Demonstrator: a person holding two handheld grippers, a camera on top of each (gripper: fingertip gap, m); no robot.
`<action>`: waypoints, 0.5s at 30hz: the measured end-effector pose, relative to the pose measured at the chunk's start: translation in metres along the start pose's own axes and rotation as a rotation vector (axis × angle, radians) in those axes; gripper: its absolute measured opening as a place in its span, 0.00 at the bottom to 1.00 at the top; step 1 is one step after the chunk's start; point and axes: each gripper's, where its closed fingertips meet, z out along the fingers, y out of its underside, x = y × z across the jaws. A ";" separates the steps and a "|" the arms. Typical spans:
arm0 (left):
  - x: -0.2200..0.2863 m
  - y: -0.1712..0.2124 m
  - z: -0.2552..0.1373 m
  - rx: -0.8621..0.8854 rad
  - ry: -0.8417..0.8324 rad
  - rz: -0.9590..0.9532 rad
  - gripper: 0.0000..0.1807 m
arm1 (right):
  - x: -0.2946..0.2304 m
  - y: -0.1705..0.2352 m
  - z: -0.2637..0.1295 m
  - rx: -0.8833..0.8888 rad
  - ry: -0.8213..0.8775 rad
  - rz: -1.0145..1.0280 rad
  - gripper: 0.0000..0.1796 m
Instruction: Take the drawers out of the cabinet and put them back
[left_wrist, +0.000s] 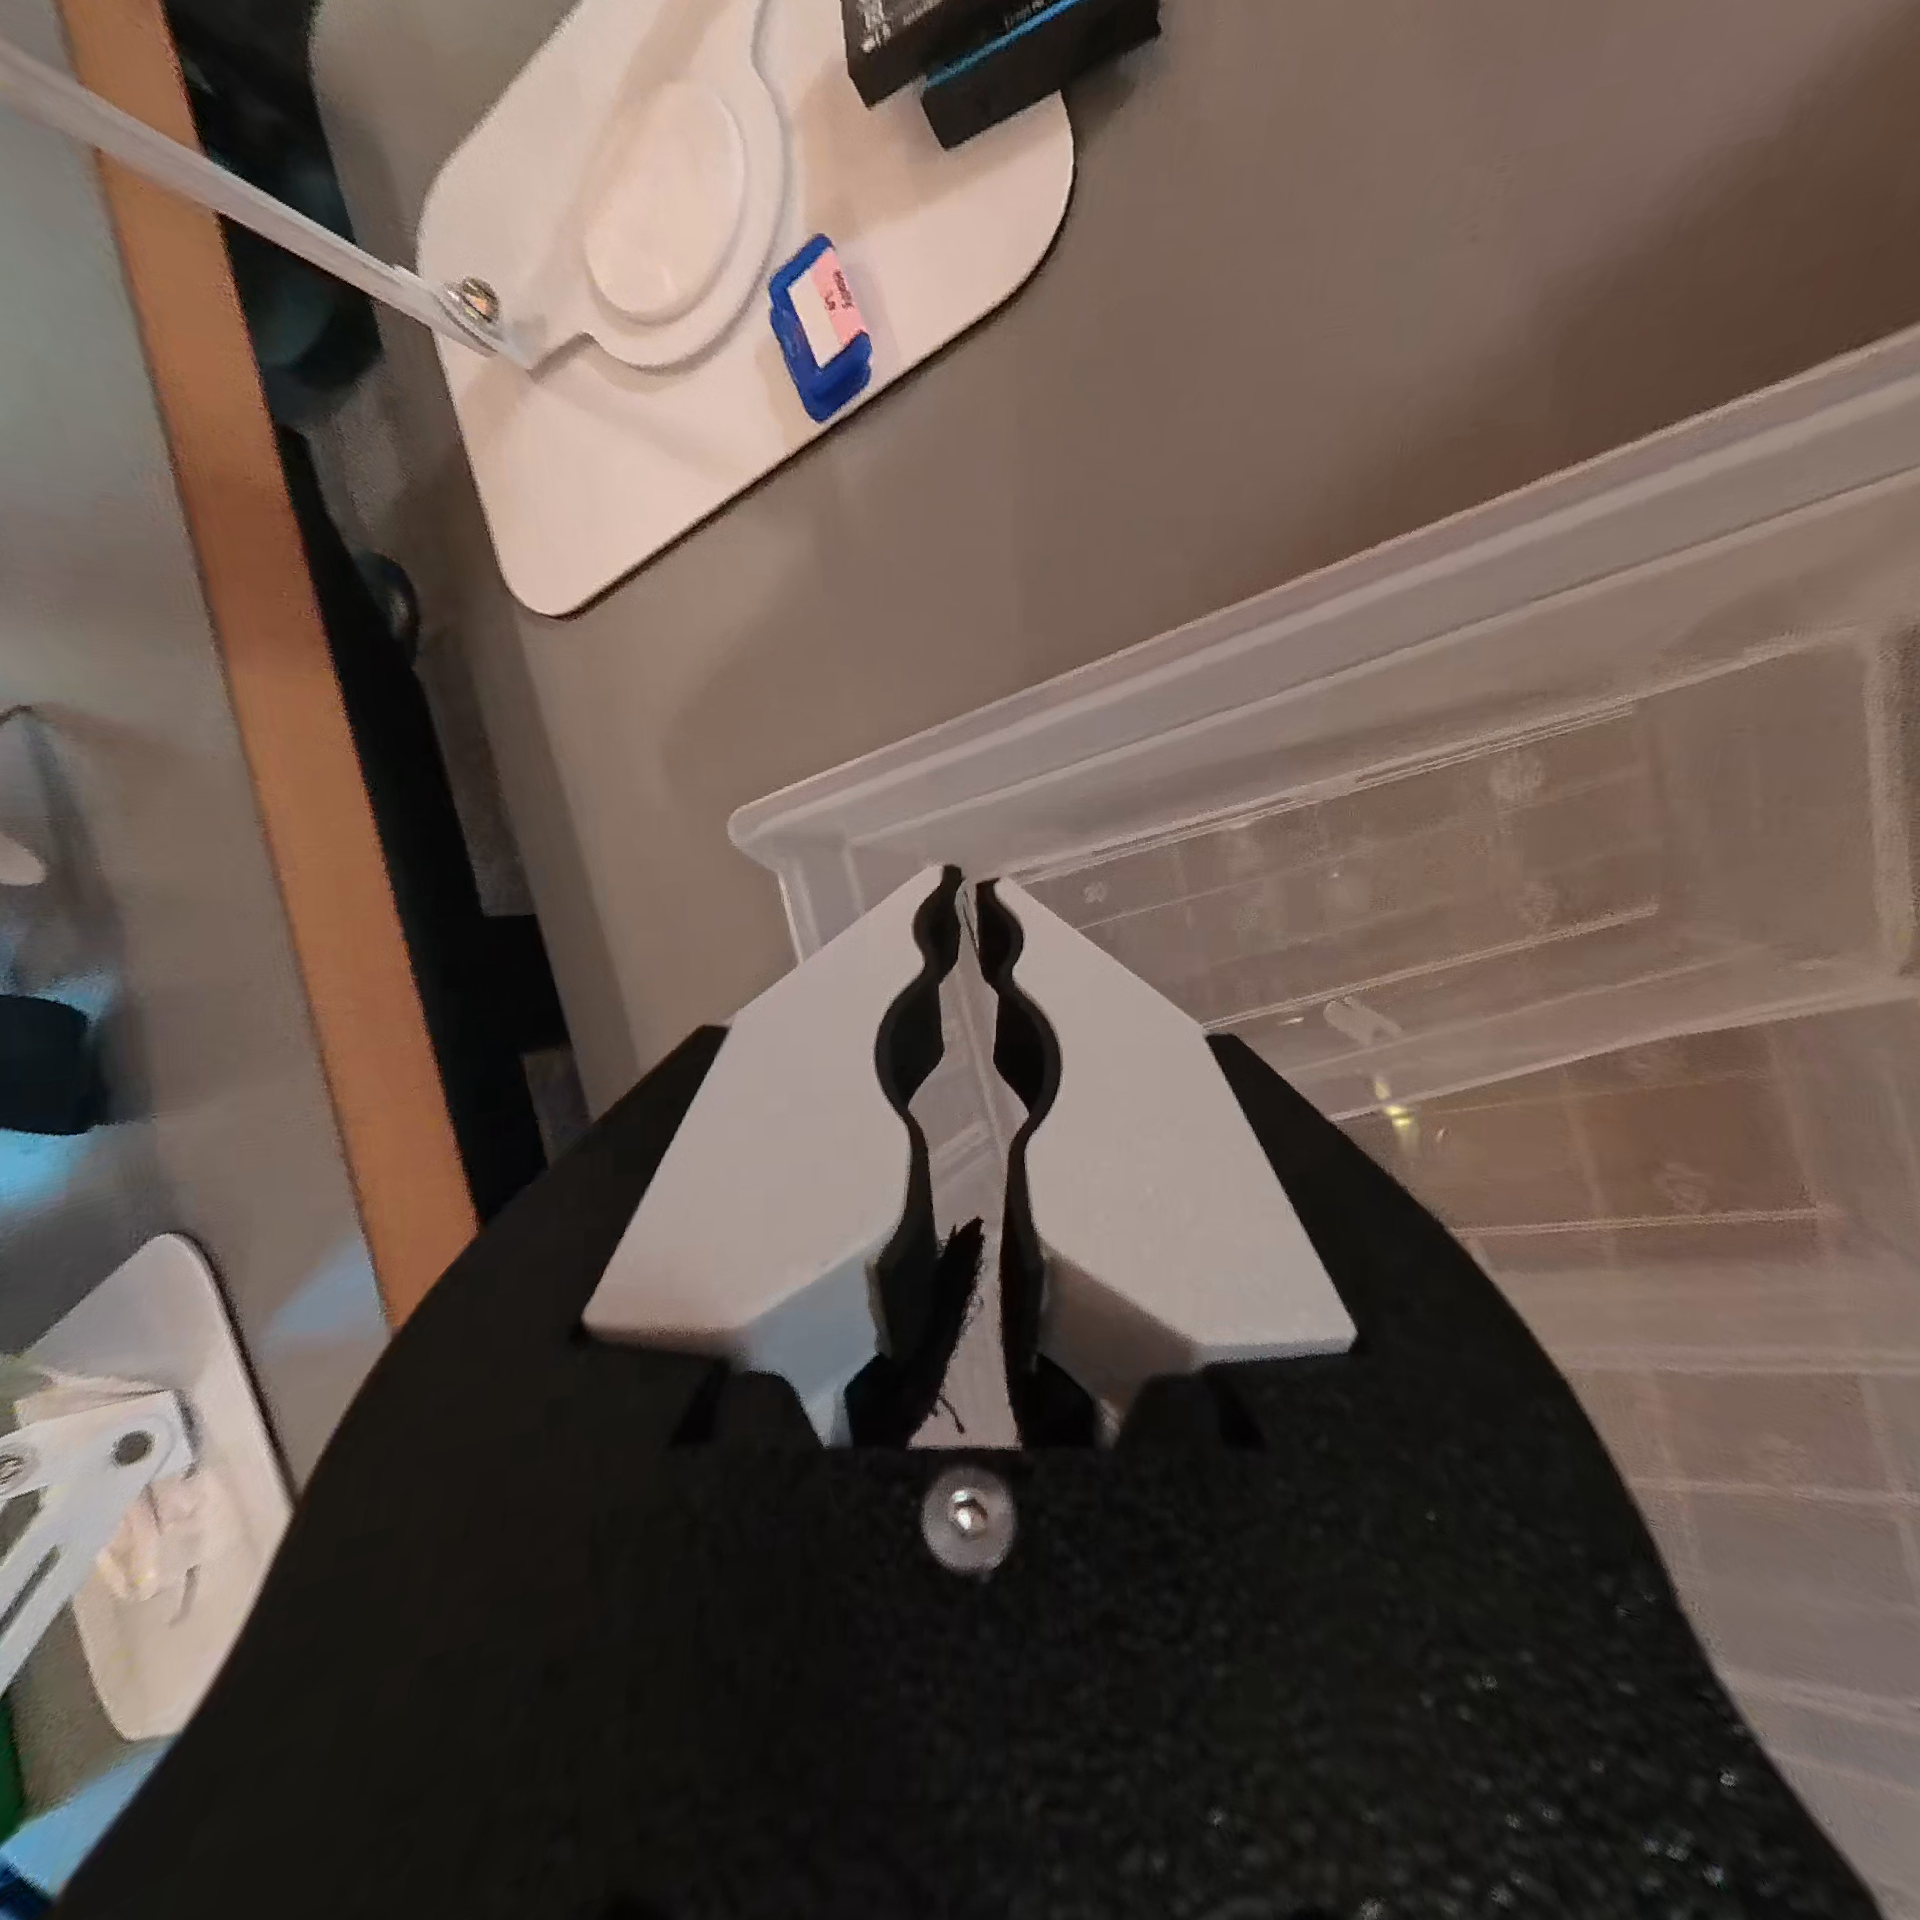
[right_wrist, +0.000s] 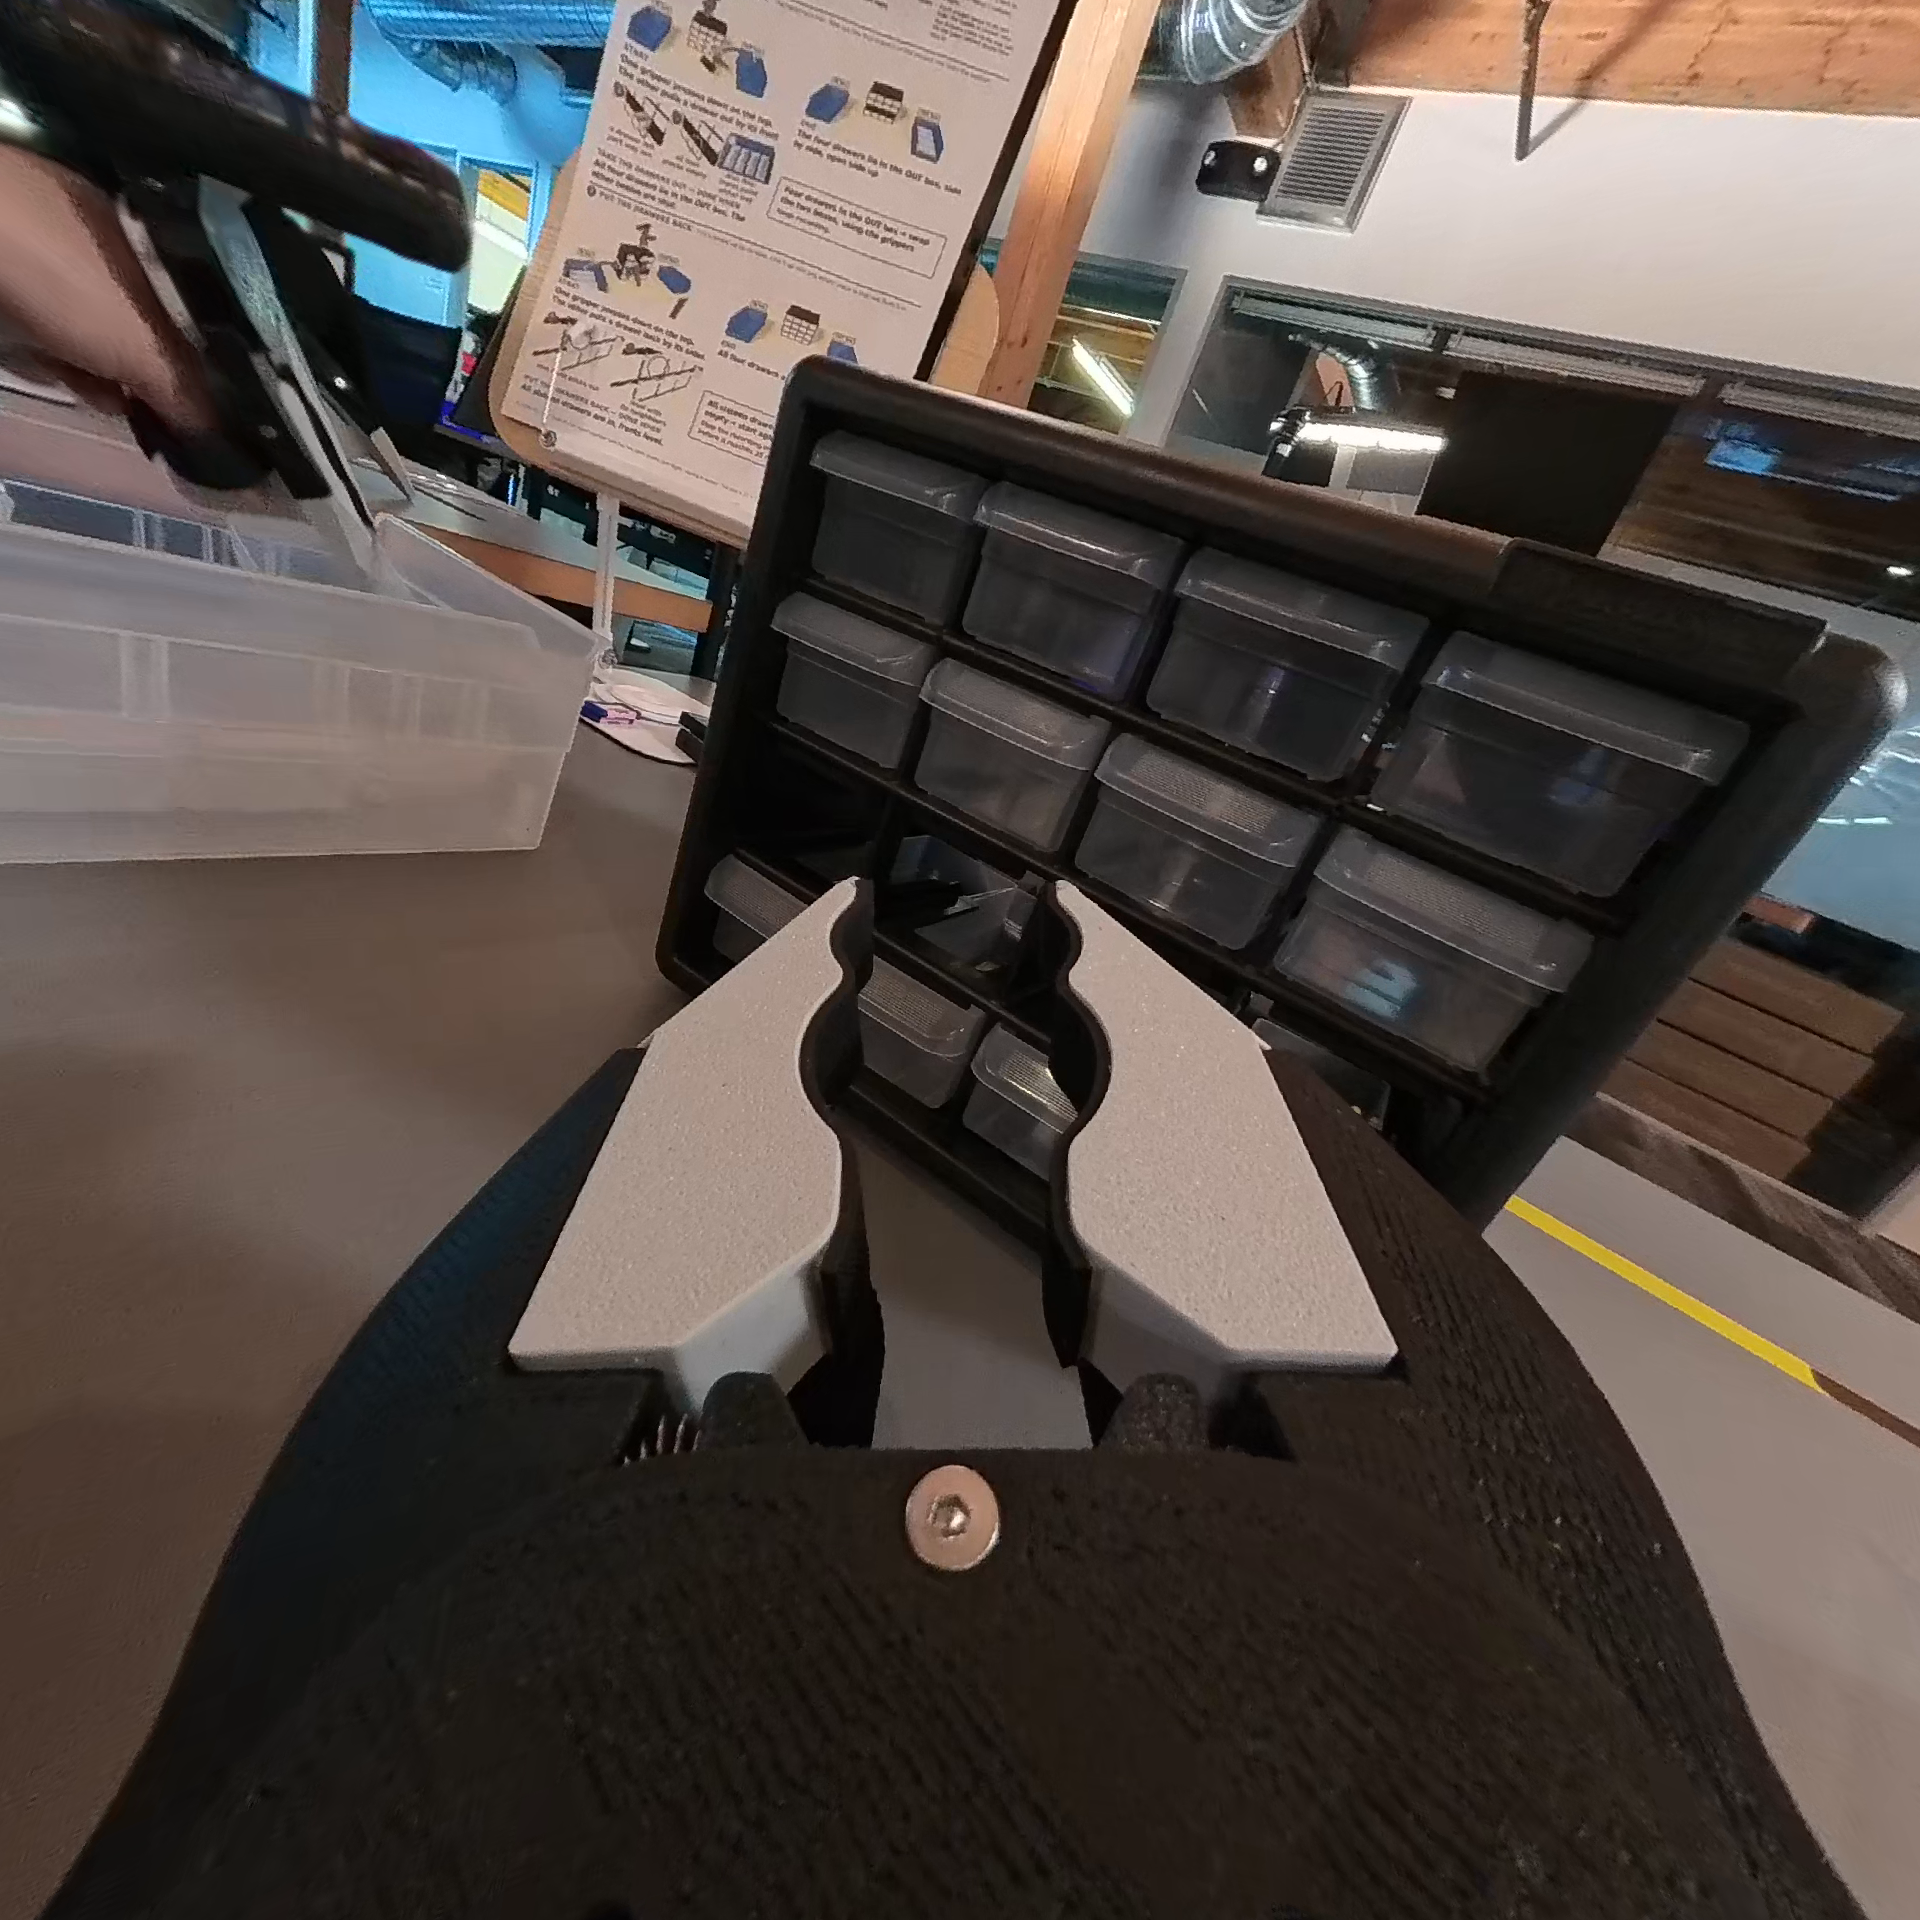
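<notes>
In the left wrist view my left gripper is inside the near corner of a clear plastic bin. Its pads are shut on the thin upright wall of a clear drawer. The right wrist view shows it from afar, held by a hand and pointing down into that bin. My right gripper is open and empty. It sits just in front of the black drawer cabinet, facing an empty slot in the third row. The slot to its left is empty too. Several clear drawers fill the other slots.
The grey table top lies between bin and cabinet. A white instruction sheet on a board stands behind them, next to a wooden post. A white plate with a blue tag lies beyond the bin. A yellow line runs at the right.
</notes>
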 end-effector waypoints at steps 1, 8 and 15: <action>-0.002 0.000 -0.003 0.009 -0.024 0.022 0.00 | 0.000 0.000 0.000 0.000 0.000 0.000 0.17; -0.013 -0.005 -0.034 0.112 -0.167 0.128 0.00 | -0.001 0.000 0.000 -0.001 -0.003 -0.002 0.17; -0.027 -0.019 -0.083 0.280 -0.345 0.206 0.00 | -0.002 0.000 0.000 -0.002 -0.008 -0.009 0.17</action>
